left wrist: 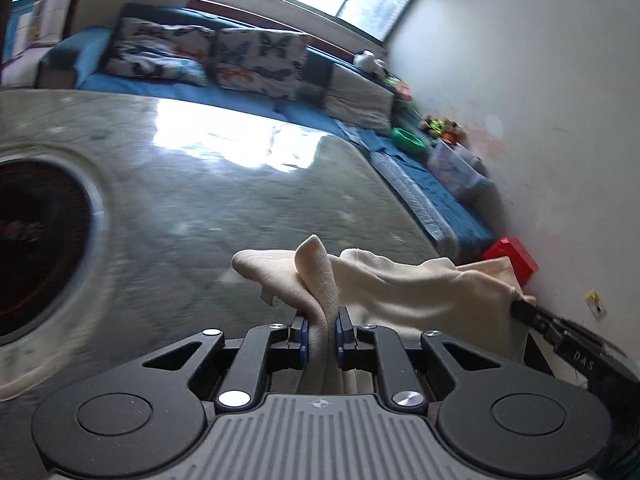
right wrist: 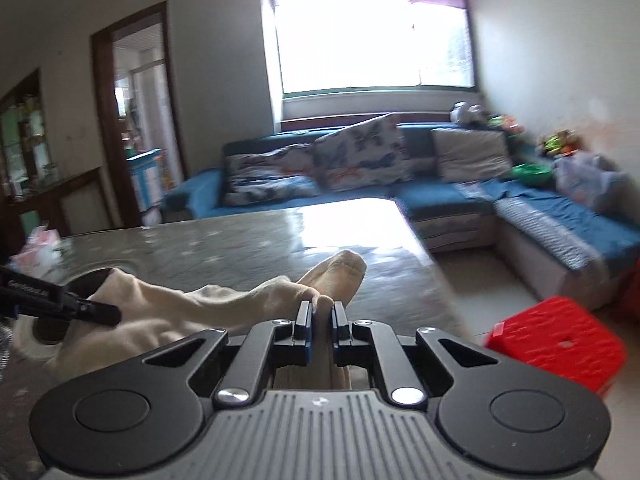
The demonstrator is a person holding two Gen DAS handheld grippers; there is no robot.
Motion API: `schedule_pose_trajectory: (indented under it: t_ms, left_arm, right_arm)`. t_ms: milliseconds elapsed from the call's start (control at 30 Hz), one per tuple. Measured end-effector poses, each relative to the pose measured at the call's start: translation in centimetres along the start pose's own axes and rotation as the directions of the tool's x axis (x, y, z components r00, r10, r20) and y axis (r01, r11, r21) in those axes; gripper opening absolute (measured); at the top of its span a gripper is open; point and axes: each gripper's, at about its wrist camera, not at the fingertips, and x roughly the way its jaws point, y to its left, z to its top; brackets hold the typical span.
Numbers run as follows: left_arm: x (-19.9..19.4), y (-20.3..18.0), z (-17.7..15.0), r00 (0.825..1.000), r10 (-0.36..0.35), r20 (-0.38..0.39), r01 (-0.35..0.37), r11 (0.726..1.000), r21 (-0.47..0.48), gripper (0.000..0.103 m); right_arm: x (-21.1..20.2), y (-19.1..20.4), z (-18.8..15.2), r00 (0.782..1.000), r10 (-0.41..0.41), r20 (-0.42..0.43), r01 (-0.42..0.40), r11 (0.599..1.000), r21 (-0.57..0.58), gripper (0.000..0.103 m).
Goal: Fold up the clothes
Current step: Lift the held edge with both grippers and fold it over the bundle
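Left wrist view: the left gripper (left wrist: 322, 334) is clamped on a bunched fold of a cream garment (left wrist: 400, 284), a soft, fleecy cloth that rises in a rounded peak between the blue-padded tongs. The cloth stretches right to the right gripper (left wrist: 524, 306), whose black tip pinches its far corner. Below lies a glossy grey-green table (left wrist: 224, 184) with a dark round inset (left wrist: 36, 248) ringed in metal. Beyond, a blue sofa (left wrist: 224, 92) carries butterfly-print cushions (left wrist: 256, 62); a green bowl (left wrist: 408, 138) and a clear plastic box (left wrist: 456, 168) sit on it, their contents too blurred to name.

Right wrist view: the right gripper (right wrist: 320, 318) is closed on a lumpy wad of the same garment (right wrist: 224, 300), held above the table (right wrist: 224, 248). The left gripper (right wrist: 108, 314) enters from the left, biting the cloth's other end. Only here appear a ribbed red stool (right wrist: 556, 346) in full, a doorway (right wrist: 136, 116) and a bright window (right wrist: 372, 36).
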Motion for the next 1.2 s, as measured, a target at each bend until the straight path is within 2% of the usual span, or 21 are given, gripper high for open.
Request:
schedule_pose_trajectory:
  t_ms: [200,333,467,533,633,800,900,1033,1200]
  left_arm:
    - [2.8,-3.7,0.2,0.999,-0.033,-0.008,0.034,0.997,0.064,0.014]
    - [4.9,-4.6,-0.2,0.999,-0.030,-0.042,0.034,0.995,0.096,0.015]
    - [6.4,-4.0,-1.3,0.996,0.043,-0.075,-0.033,0.992,0.119,0.018]
    - [6.4,-3.4,-1.6,0.994,0.073,-0.075,-0.063,0.990,0.125,0.026]
    - [5.9,-2.9,-1.3,0.993,0.098,-0.058,-0.091,0.989,0.120,0.030]
    - [6.0,-4.1,-0.5,0.997,0.072,-0.033,-0.067,0.987,0.148,0.028]
    - [6.9,-5.2,-0.2,0.998,0.053,-0.044,-0.045,0.984,0.175,0.027]
    - [8.4,-5.9,-0.3,0.997,0.047,-0.062,-0.034,0.980,0.198,0.027]
    - [10.5,-5.8,-0.1,0.994,0.063,-0.086,-0.044,0.978,0.204,0.027]
  right_arm:
    - [-0.2,-3.2,0.7,0.995,-0.097,0.014,0.097,0.995,0.001,0.008]
    - [0.8,-4.8,-0.3,0.990,-0.141,-0.013,0.141,0.990,0.024,0.008]
    - [2.8,-6.5,-2.2,0.978,-0.189,-0.085,0.193,0.980,0.048,0.009]
    - [3.9,-7.2,-3.4,0.968,-0.214,-0.129,0.222,0.974,0.051,0.009]
    - [4.0,-7.6,-4.0,0.962,-0.235,-0.141,0.245,0.968,0.060,0.010]
    - [4.2,-7.4,-2.9,0.976,-0.181,-0.118,0.191,0.978,0.086,0.010]
    - [5.8,-6.8,-2.4,0.983,-0.124,-0.136,0.136,0.987,0.087,0.011]
    - [8.4,-5.9,-2.5,0.980,-0.100,-0.171,0.114,0.991,0.073,0.011]
    - [10.4,-5.8,-3.3,0.973,-0.111,-0.203,0.129,0.989,0.077,0.013]
